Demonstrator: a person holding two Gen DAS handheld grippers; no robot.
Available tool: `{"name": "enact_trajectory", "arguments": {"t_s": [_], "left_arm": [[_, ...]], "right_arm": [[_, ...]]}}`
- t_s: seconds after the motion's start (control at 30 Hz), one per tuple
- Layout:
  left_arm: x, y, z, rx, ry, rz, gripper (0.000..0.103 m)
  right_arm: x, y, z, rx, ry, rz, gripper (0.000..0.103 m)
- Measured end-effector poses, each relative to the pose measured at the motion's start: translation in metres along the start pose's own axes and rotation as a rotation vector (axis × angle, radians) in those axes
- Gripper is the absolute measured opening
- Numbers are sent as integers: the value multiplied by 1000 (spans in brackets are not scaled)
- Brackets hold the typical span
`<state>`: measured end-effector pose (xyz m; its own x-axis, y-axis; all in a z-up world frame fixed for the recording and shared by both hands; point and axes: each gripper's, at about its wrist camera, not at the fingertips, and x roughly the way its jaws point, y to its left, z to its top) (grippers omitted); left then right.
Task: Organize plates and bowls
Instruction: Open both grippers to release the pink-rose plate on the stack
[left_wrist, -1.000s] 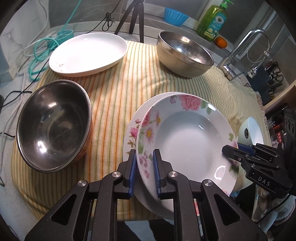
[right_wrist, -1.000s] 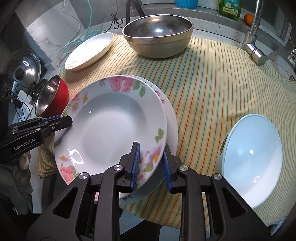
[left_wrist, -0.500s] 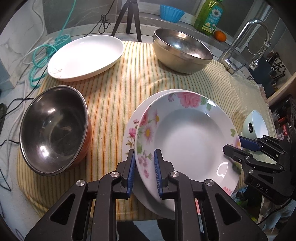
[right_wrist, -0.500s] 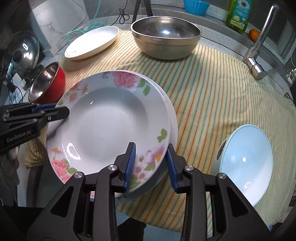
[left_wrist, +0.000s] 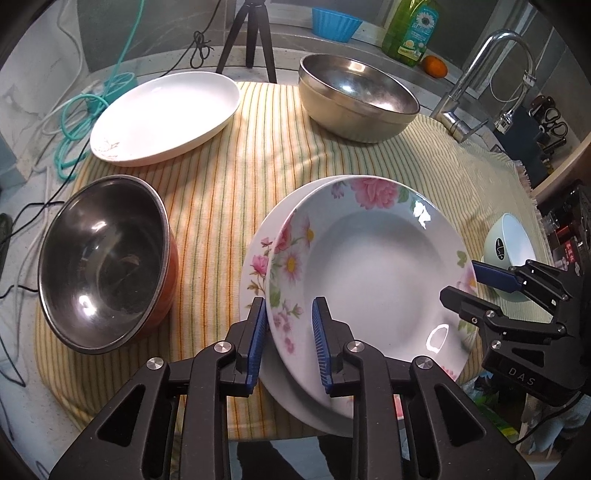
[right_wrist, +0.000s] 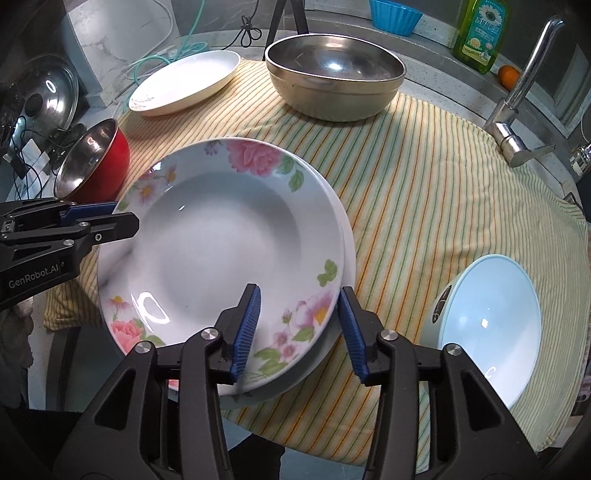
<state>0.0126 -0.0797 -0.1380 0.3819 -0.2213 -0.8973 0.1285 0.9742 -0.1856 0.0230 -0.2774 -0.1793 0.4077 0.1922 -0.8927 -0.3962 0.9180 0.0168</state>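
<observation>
On the yellow striped cloth (left_wrist: 229, 177) covering the table, the leftmost dish in the left wrist view is a steel bowl with a red outer wall (left_wrist: 105, 264), tipped on its side so that its mouth faces the camera, near the cloth's left edge. Behind it, at the far left corner, lies a plain white oval plate with a small sprig motif (left_wrist: 166, 116), partly over the cloth's edge, with a teal hose (left_wrist: 74, 125) coiled beside it. Toward the middle stands the left gripper (left_wrist: 289, 341), its blue-padded fingers (left_wrist: 256, 341) parted and straddling the near-left rim of the top white deep plate with pink floral rim (left_wrist: 369, 277); whether the pads touch the rim cannot be told. That plate sits stacked, slightly offset to the right, on a second floral-rimmed white plate (left_wrist: 258, 266) whose edge shows at the left and front. Behind the stack, at the far side of the cloth, rests a large plain steel bowl (left_wrist: 356, 98) upright. In the right wrist view the right gripper (right_wrist: 301, 328) has its fingers wide apart, one pad over the top plate's near-right rim and the other just outside the lower plate's edge, not clamped. Farther right a pale blue ceramic bowl (right_wrist: 487, 328) leans tilted at the cloth's front right corner. Beyond it stand a chrome tap (right_wrist: 521, 110), a green soap bottle (right_wrist: 480, 35) and an orange fruit (right_wrist: 509, 76).
</observation>
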Motion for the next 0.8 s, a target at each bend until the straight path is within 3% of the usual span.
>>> {"name": "enact_trajectory", "arguments": {"t_s": [0.27,0.47,0.8], "left_arm": [[-7,4,3,-18,-6,-29,25],[-29,9,10,-27,-58,-82,25],[-65,53,39,-79,-160,-123,25]], "right_arm": [[-10,-4,5,35,-31,12,65],[-35,-13,15,111,-115,72,78],[-65,13,48,105,-218,155,80]]}}
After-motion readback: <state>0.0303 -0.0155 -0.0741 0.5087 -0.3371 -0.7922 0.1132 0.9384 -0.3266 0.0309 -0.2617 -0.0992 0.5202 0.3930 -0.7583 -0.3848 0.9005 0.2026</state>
